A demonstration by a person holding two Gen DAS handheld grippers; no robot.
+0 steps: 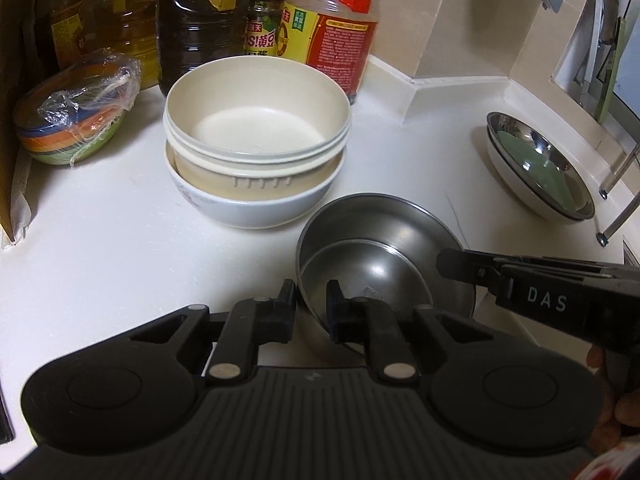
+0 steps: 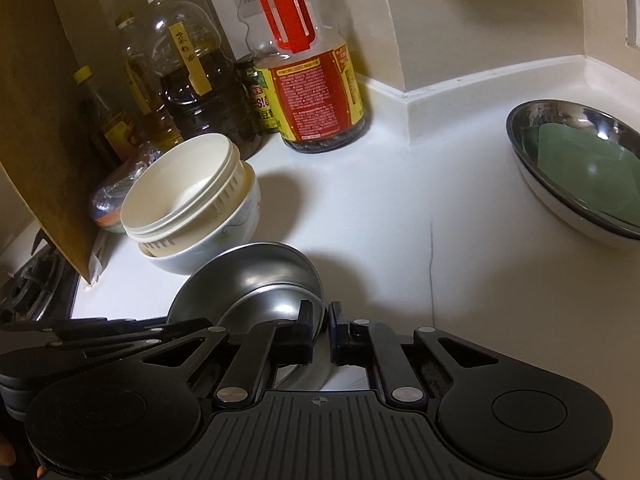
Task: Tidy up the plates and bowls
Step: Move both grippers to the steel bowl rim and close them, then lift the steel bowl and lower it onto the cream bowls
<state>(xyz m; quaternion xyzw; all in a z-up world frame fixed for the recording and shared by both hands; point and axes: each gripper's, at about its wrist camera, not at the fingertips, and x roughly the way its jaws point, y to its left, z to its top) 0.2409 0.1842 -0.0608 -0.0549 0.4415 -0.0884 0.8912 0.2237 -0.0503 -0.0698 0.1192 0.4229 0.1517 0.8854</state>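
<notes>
Steel bowls (image 1: 376, 256), nested beside the cream bowl stack (image 1: 256, 152), are pinched at opposite rims by left gripper (image 1: 310, 304) and right gripper (image 2: 320, 330), ready, I judge, to lift.

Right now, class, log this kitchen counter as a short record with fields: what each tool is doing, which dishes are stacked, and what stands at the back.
left tool: shut on the near rim of the steel bowl
right tool: shut on the same bowl's rim, opposite side
steel bowl: tilted, a smaller steel bowl nested inside
cream bowl stack: cream bowls nested in a white bowl, on the counter
steel plate: resting in a white dish, far right
wrapped coloured bowls: far left
back: oil and sauce bottles
</notes>
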